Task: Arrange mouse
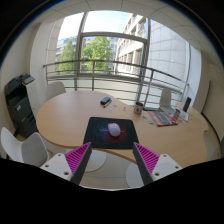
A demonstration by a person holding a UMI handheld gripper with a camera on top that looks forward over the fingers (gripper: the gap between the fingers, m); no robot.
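Observation:
A light pinkish mouse (114,129) lies on a dark mouse mat (110,133) near the front edge of a round wooden table (65,115). My gripper (113,159) is held above the table's front edge, short of the mat. Its two fingers with magenta pads (79,158) stand wide apart with nothing between them. The mouse is ahead of the fingers, roughly midway between their lines.
A small dark object (105,101) lies at the far side of the table. Papers or magazines (161,118) and a white object (165,99) are at the right. White chairs (28,148) stand around the table. A black cabinet (20,103) is at the left; large windows lie beyond.

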